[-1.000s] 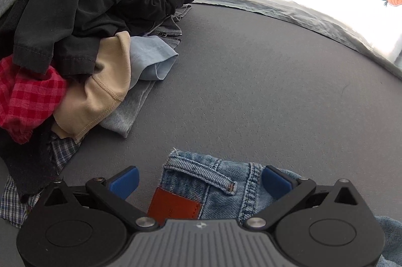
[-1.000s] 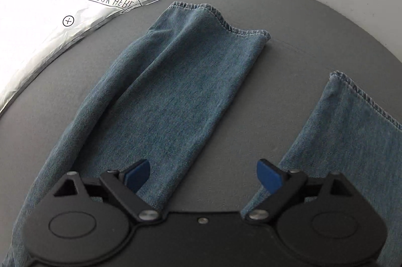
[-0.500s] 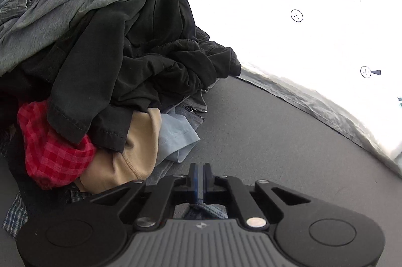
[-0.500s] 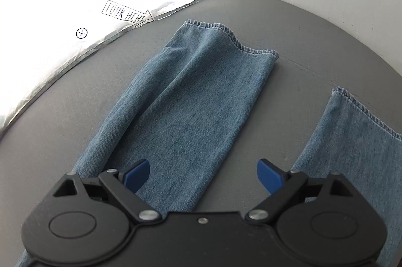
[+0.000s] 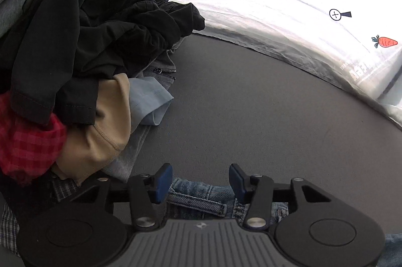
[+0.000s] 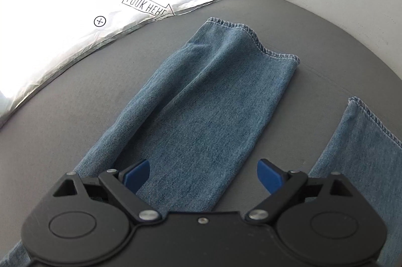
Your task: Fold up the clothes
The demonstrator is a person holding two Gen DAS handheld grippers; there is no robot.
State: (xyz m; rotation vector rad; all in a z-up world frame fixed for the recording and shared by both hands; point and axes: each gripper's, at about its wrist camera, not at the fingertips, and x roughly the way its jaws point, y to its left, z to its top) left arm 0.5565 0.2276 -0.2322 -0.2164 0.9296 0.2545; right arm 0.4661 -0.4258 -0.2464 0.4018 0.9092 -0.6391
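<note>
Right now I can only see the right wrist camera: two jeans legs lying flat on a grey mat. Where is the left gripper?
Observer: The left gripper hangs over the waistband end of the jeans, with a belt loop showing between its fingers.
Operator: Is it gripping them?
Observer: No. Its jaws are opening and the blue pads stand clear of the denim.
Operator: Anything else near it?
Observer: A pile of clothes sits on the mat at the left of that view. It is mostly black on top, with a red checked piece low at the near side.
</note>
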